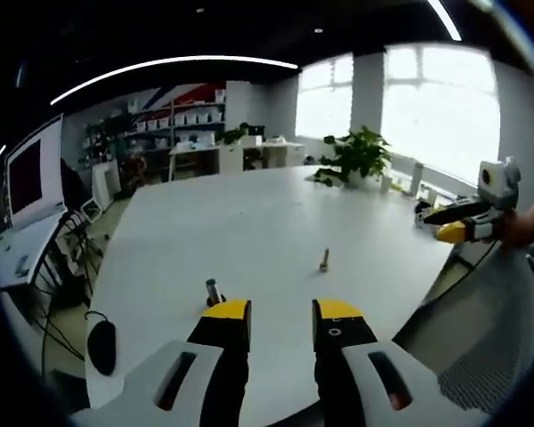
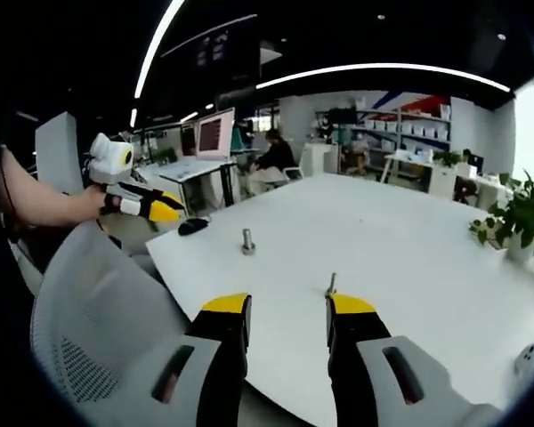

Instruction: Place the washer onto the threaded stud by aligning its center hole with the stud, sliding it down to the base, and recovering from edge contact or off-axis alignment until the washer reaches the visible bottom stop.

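On the white table (image 1: pixel 249 222) stand two small metal pieces. A short thick threaded stud (image 1: pixel 213 291) (image 2: pixel 247 241) is just ahead of my left gripper (image 1: pixel 283 313), a little to its left. A thinner upright piece (image 1: pixel 324 260) (image 2: pixel 332 285) stands near my right gripper (image 2: pixel 289 307), just beyond its right jaw. Whether a washer sits on either is too small to tell. Both grippers are open with nothing between their yellow-tipped jaws. The right gripper (image 1: pixel 454 229) hovers off the table's edge, held by a hand. The left gripper (image 2: pixel 151 207) is likewise hand-held beside the table (image 2: pixel 400 240).
A black mouse (image 1: pixel 101 345) (image 2: pixel 193 226) lies near the table edge. A grey mesh chair (image 1: pixel 485 329) (image 2: pixel 80 302) stands close by. A potted plant (image 1: pixel 356 156) (image 2: pixel 516 218) sits at the far end. A monitor (image 1: pixel 36 173), desks and shelves stand behind.
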Tool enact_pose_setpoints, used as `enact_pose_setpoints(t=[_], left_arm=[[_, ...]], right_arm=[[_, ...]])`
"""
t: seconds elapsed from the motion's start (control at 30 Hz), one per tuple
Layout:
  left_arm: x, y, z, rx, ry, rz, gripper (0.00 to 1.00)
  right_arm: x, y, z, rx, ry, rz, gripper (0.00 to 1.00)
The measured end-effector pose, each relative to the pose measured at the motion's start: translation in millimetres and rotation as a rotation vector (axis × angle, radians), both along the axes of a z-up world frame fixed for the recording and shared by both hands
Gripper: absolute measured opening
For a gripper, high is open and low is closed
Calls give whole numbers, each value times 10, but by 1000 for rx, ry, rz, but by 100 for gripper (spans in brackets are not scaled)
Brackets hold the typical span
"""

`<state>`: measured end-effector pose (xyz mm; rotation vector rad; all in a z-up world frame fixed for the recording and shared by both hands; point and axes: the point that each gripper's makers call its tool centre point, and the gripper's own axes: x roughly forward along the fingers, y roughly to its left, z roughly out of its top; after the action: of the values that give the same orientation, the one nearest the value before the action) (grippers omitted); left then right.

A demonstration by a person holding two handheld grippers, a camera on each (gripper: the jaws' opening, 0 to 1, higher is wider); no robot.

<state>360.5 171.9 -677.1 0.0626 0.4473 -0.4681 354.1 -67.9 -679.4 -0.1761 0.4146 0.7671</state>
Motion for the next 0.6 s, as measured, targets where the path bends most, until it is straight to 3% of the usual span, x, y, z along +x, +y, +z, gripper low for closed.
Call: enact_pose_setpoints(t=[0.1,0.2,0.3,0.37,0.47,0.6], left_arm=[[15,-1,54,-45,-8,-2,26],[10,46,97,-74,-27,27,26],[5,39,106,-68,-36,25,26],[16,-22,59,-63,-11,-2,26],[-17,-111,-6,-73,24,-41,29],[-18,-86,68,-71,-12,-35,29]], right_arm=[[-23,87,-24,-29,6,46,36],[-127,126,-170,-84,51,92,36],[-129,141,-190,-115,36,103,36],[-97,122,-173,-134,15,100,36],[-99,70,-270,-158,51,86,36],[-154,100,-340,-187,72,121,36]])
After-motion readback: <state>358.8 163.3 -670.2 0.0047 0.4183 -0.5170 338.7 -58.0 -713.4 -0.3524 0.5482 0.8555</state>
